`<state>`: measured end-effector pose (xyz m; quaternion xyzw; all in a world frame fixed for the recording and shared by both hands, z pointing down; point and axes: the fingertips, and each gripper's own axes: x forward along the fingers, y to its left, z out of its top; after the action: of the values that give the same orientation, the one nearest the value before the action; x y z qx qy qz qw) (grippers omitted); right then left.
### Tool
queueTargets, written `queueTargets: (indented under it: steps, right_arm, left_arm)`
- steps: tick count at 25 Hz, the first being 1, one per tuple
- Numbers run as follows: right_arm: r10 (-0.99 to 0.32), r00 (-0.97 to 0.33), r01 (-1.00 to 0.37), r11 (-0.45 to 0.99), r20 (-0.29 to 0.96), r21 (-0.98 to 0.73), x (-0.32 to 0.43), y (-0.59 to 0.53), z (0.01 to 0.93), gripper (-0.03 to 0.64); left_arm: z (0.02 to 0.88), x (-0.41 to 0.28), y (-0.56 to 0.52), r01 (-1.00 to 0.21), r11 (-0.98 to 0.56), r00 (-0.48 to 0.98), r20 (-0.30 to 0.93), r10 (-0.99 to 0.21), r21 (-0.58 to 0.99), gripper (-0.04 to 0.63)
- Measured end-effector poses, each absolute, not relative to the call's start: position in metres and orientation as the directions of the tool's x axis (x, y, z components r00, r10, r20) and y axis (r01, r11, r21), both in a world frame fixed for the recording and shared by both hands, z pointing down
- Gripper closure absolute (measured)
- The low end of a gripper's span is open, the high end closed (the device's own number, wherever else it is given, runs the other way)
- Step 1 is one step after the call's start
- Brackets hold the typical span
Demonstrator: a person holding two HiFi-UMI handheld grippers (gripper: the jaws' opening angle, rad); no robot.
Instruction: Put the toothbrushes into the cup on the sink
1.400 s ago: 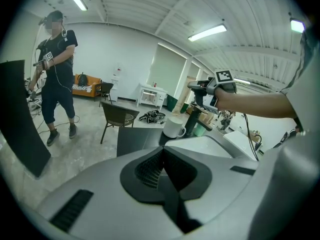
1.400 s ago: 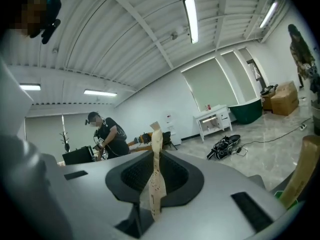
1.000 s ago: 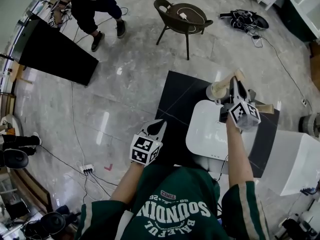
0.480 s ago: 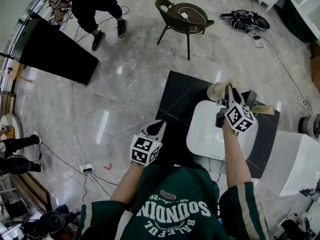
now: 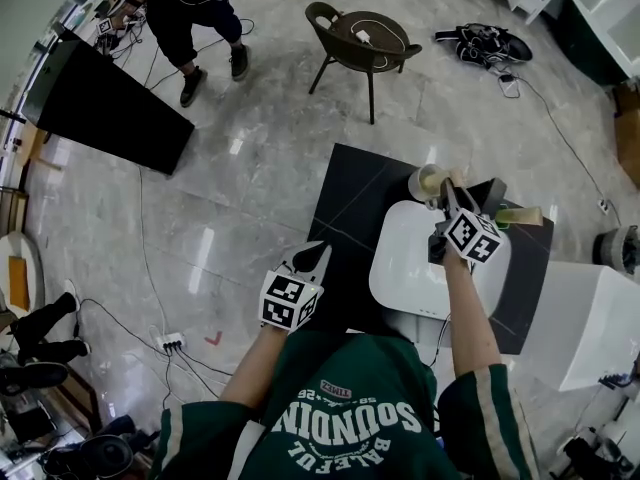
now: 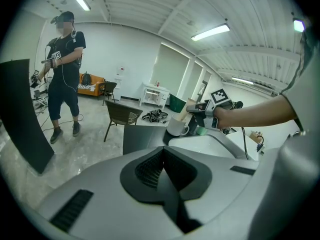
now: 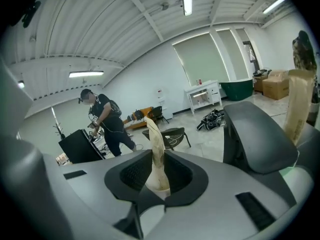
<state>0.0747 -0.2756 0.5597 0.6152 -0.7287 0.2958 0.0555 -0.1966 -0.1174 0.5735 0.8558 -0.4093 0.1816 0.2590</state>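
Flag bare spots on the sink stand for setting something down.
Free: the black top left of the sink, out to its edge, and the sink bowl. Crowded: back rim, where the cup stands beside the right gripper, jaws opening with a toothbrush between them.

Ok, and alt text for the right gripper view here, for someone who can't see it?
The right gripper fills the lower frame, its jaws opening with a pale toothbrush standing between them. A dark curved shape looms close on the right. Beyond, in a bright white room, a person in black stands by a black panel, with a chair nearby.
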Motion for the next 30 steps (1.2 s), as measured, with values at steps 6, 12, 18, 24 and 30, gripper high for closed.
queueTargets:
  steps: [6,12,18,24,30]
  right_arm:
    - [-0.834,-0.260,-0.919,0.060,0.487,-0.389,0.070,-0.262,0.571,0.431]
    - [-0.824,-0.271,-0.903,0.039,0.498,-0.427,0.071,-0.241,0.578,0.442]
    - [-0.806,-0.303,-0.903,0.073,0.508,-0.423,0.065,-0.210,0.579,0.546]
    - [-0.813,-0.308,-0.916,0.113,0.494,-0.385,0.070,-0.177,0.571,0.575]
    - [-0.793,-0.325,-0.927,0.158,0.516,-0.341,0.083,-0.141,0.565,0.577]
  left_arm:
    - [0.570,-0.193,-0.112,-0.789,-0.540,0.605,0.514,-0.607,0.291,0.584]
    - [0.563,-0.187,-0.108,-0.783,-0.552,0.613,0.501,-0.610,0.286,0.584]
    - [0.556,-0.179,-0.102,-0.770,-0.574,0.629,0.485,-0.608,0.278,0.584]
    - [0.546,-0.156,-0.102,-0.754,-0.594,0.651,0.448,-0.613,0.281,0.584]
    - [0.529,-0.119,-0.101,-0.741,-0.621,0.666,0.399,-0.630,0.255,0.584]
